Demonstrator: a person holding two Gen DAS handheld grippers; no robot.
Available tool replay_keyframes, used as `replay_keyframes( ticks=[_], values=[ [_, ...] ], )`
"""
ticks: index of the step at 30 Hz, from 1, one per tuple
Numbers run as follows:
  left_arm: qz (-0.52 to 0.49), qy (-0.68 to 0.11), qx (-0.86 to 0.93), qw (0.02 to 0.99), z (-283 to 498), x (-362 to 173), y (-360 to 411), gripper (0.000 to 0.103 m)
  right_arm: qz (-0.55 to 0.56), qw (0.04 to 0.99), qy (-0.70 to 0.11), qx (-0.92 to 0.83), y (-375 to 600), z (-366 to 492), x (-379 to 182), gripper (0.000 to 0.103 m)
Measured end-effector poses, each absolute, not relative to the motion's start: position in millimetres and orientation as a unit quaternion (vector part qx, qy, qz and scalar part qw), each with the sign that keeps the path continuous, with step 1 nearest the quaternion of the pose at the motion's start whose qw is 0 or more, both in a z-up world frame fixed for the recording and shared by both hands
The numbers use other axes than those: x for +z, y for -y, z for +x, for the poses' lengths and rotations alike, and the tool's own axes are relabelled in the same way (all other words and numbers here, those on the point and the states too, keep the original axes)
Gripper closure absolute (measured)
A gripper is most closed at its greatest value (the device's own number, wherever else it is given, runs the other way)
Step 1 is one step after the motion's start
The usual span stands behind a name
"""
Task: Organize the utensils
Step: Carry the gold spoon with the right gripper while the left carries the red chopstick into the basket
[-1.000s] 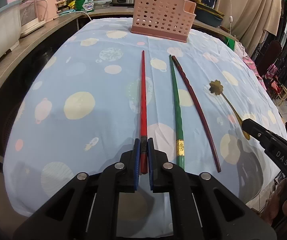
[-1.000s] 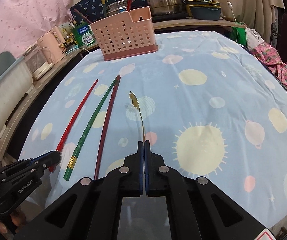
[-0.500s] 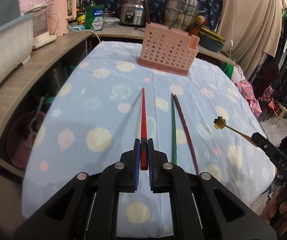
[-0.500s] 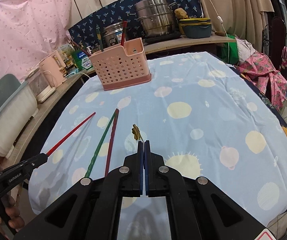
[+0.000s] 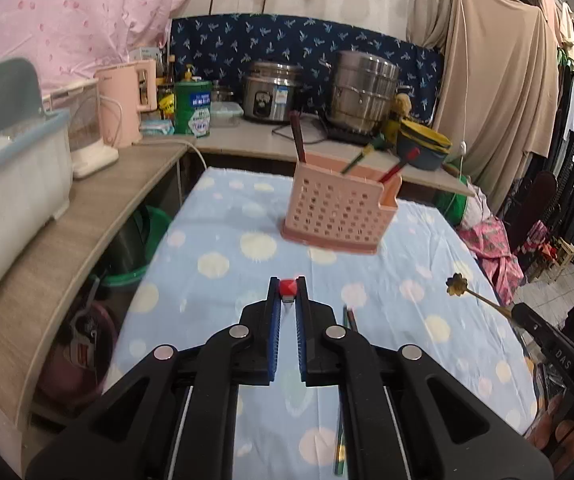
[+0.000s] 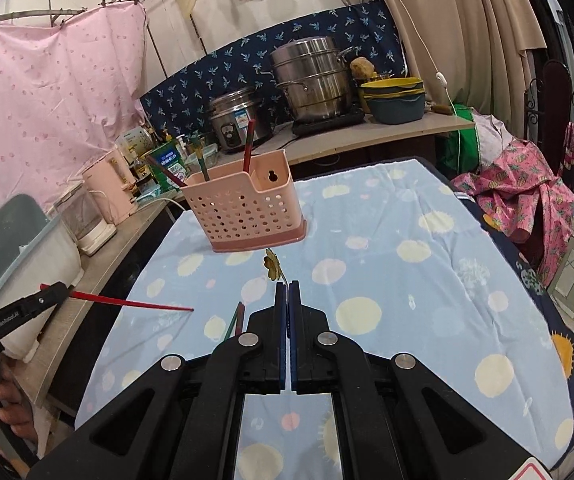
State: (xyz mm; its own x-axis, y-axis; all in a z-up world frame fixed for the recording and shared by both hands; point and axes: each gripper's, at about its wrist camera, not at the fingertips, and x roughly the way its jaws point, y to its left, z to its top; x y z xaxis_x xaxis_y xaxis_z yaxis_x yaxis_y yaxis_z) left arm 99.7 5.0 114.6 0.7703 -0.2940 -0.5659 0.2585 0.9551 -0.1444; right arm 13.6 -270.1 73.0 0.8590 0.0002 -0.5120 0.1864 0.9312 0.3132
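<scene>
My left gripper [image 5: 287, 292] is shut on a red chopstick [image 5: 288, 287], held in the air and seen end-on; its shaft shows in the right wrist view [image 6: 135, 303]. My right gripper [image 6: 287, 286] is shut on a brass flower-headed spoon [image 6: 272, 265], lifted above the table; it also shows in the left wrist view [image 5: 458, 283]. A pink perforated utensil basket [image 5: 337, 212] stands at the table's far end with several utensils in it. A green chopstick [image 5: 340, 444] and a dark red chopstick [image 6: 240, 317] lie on the cloth below.
The table wears a light blue cloth [image 6: 407, 280] with pale dots. A wooden counter [image 5: 67, 236] runs along the left with a dish rack [image 5: 11, 176] and pink kettle [image 5: 127, 100]. Steel pots [image 6: 315, 76] stand behind the basket. Clothes hang at the right.
Both grippers rose from the table. The left lifted the red chopstick and the right lifted the spoon. Both views now look level toward the basket.
</scene>
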Motion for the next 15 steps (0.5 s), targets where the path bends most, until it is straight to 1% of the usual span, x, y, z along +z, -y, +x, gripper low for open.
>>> replay_keyframes(
  ticks=[10, 15],
  values=[
    [-0.043, -0.256, -0.151, 0.954, 139.1, 171.6, 8.9, 0.096, 0.167, 0.952, -0.251, -0.049, 278.0, 53.5, 101.8, 0.102],
    [-0.047, -0.215, -0.151, 0.964, 158.5, 213.1, 18.2, 0.096, 0.154, 0.955, -0.251, -0.050, 283.6, 86.8, 119.8, 0.102]
  ],
)
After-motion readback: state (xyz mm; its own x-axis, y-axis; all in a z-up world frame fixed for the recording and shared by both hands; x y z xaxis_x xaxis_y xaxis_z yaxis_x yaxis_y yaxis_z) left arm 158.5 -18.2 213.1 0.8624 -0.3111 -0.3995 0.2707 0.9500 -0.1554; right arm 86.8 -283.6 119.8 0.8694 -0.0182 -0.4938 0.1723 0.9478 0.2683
